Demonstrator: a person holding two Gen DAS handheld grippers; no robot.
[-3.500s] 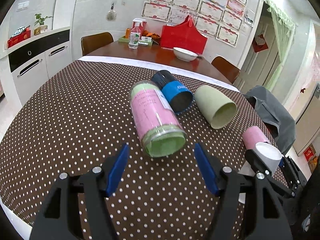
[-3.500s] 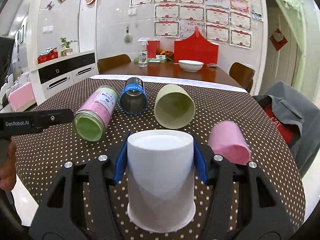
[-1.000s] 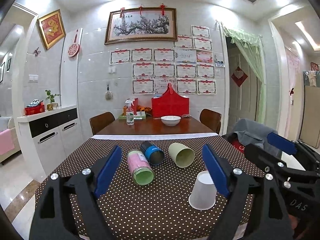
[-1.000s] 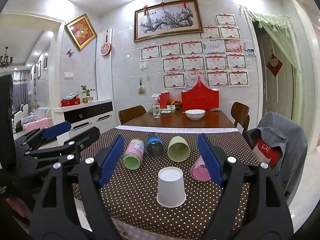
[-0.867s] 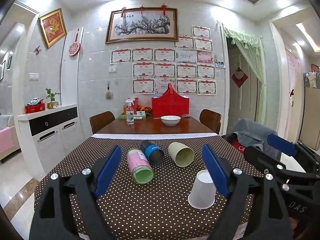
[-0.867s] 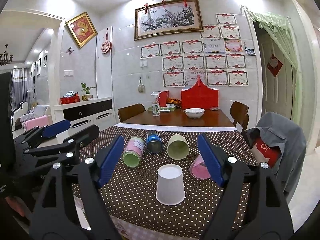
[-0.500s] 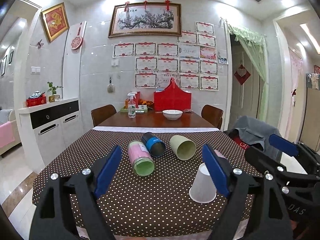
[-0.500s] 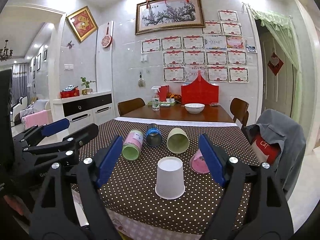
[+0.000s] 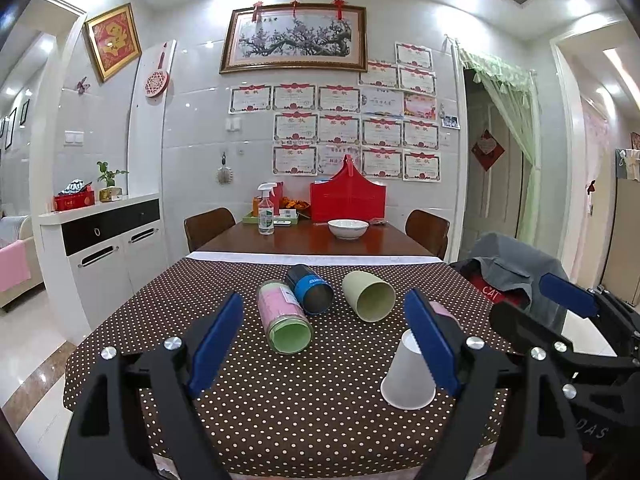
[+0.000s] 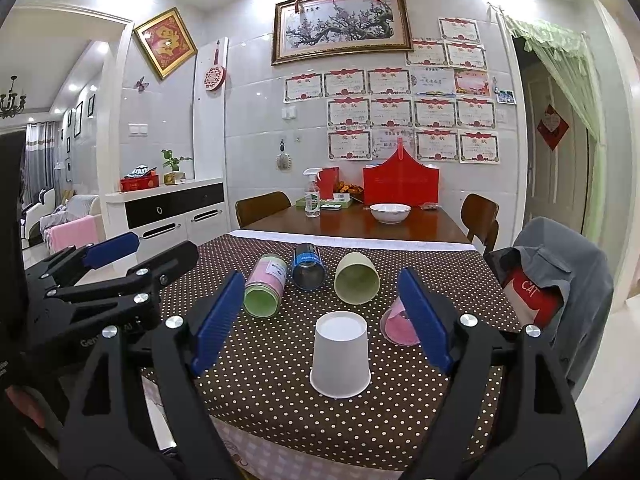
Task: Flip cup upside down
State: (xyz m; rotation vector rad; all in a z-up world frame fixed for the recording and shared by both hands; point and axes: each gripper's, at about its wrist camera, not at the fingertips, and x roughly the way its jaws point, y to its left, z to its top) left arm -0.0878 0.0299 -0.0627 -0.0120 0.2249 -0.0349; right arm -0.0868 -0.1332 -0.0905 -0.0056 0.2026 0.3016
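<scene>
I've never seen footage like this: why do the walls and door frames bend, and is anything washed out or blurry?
Left wrist view: fisheye lens bows the door frames; ceiling lights glare white; the white cup is half hidden behind the left gripper. Right wrist view: same bowing, dark corners, bright ceiling patches; the cup and polka-dot tablecloth look sharp between the right gripper's open jaws.

home dining room | dining table (image 9: 360,240) with chairs (image 9: 208,226) | framed certificates (image 10: 412,120) | sideboard (image 10: 176,208)
</scene>
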